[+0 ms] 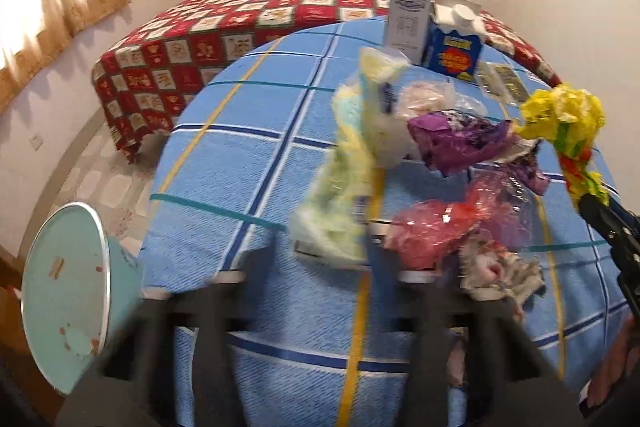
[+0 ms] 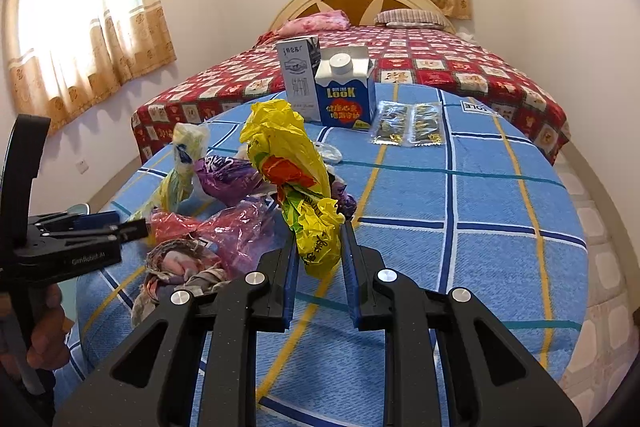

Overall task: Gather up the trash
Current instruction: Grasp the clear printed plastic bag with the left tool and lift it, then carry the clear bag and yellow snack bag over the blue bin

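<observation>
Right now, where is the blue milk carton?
In the right wrist view the blue milk carton stands upright at the far edge of the blue checked table, touching the white carton on its left, foil packets to its right.

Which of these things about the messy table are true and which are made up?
1. The right gripper holds a yellow bag. True.
2. The blue carton lies on its side. False: it stands upright.
3. A red checked bed is behind the table. True.
4. The tablecloth is green. False: it is blue with stripes.
5. The teal bin sits on the table. False: it is down beside it.
</observation>
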